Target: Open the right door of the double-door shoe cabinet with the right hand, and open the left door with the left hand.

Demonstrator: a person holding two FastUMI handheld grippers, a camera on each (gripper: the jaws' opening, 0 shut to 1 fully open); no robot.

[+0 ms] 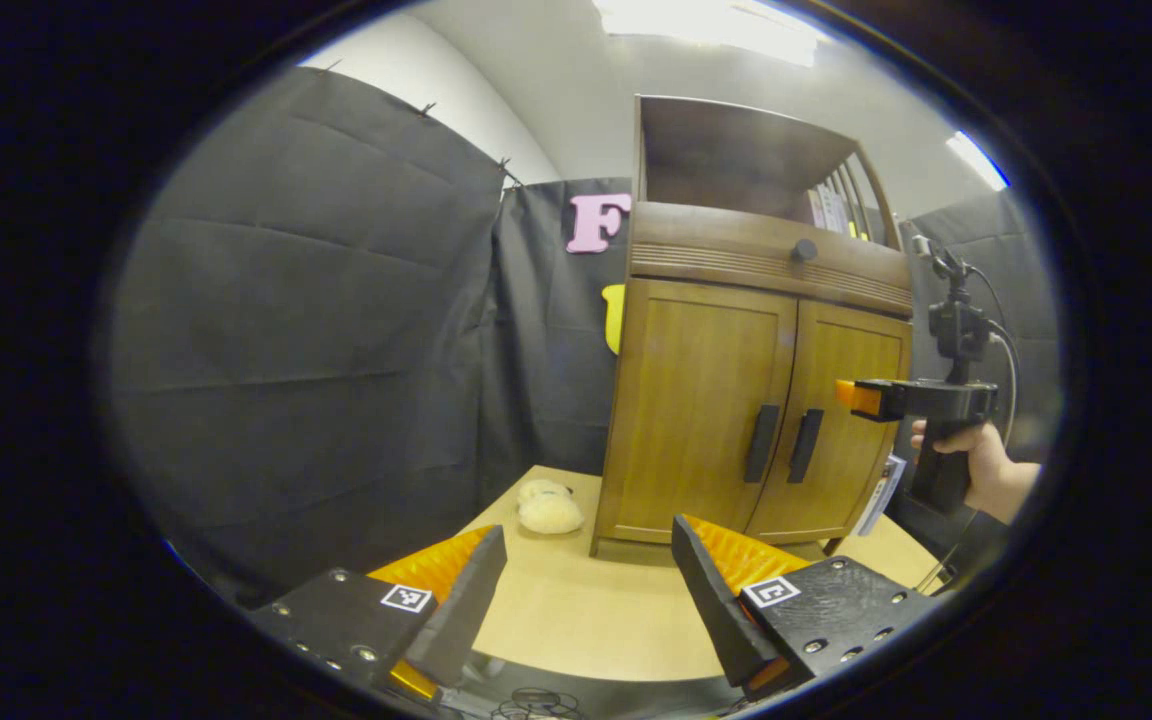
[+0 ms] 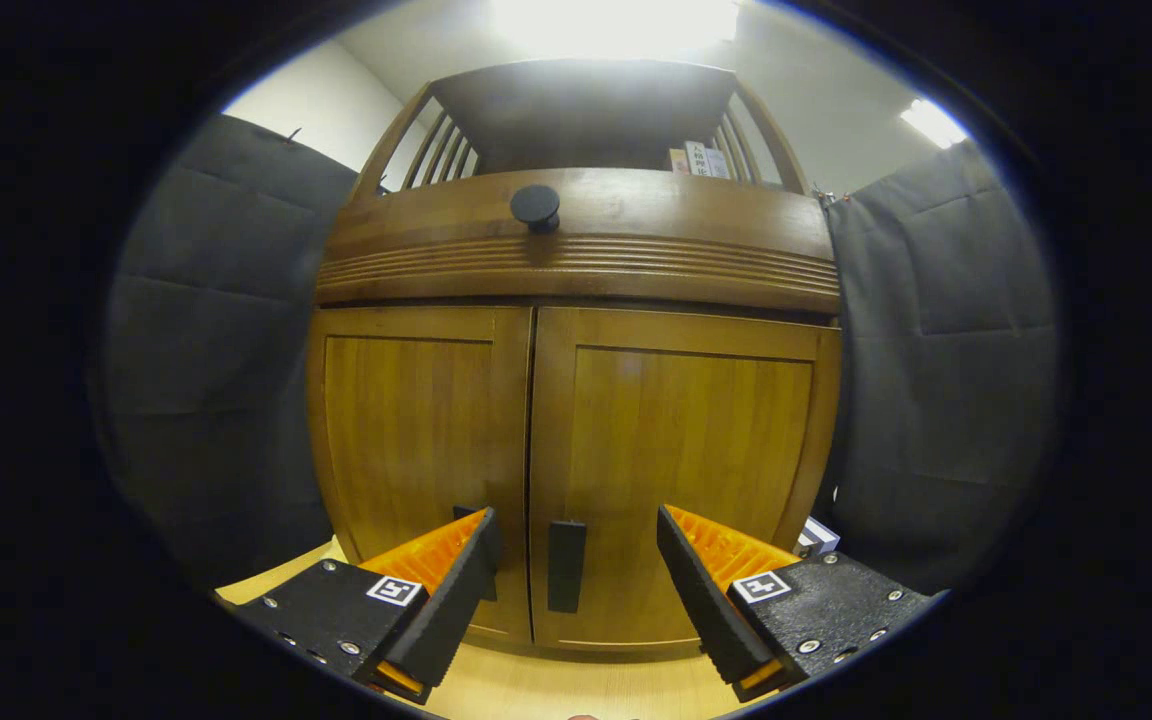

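- Both jaws stand wide apart and hold nothing: the right gripper (image 2: 571, 560) faces the shoe cabinet (image 2: 576, 240) close up, the left gripper (image 1: 586, 590) hangs farther back.
- Right door (image 2: 686, 450) and left door (image 2: 416, 440) are shut; the right handle (image 2: 566, 565) sits between the right fingers, not yet touched.
- To do this step well, I judge: ease forward, close squarely on that vertical bar, then pull in an arc about the outer hinge (a straight tug would likely slip).
- Cabinet stands on a light table (image 1: 576, 620), a pale fluffy thing (image 1: 548, 508) near its left foot, well clear of the doors' swing, I think.
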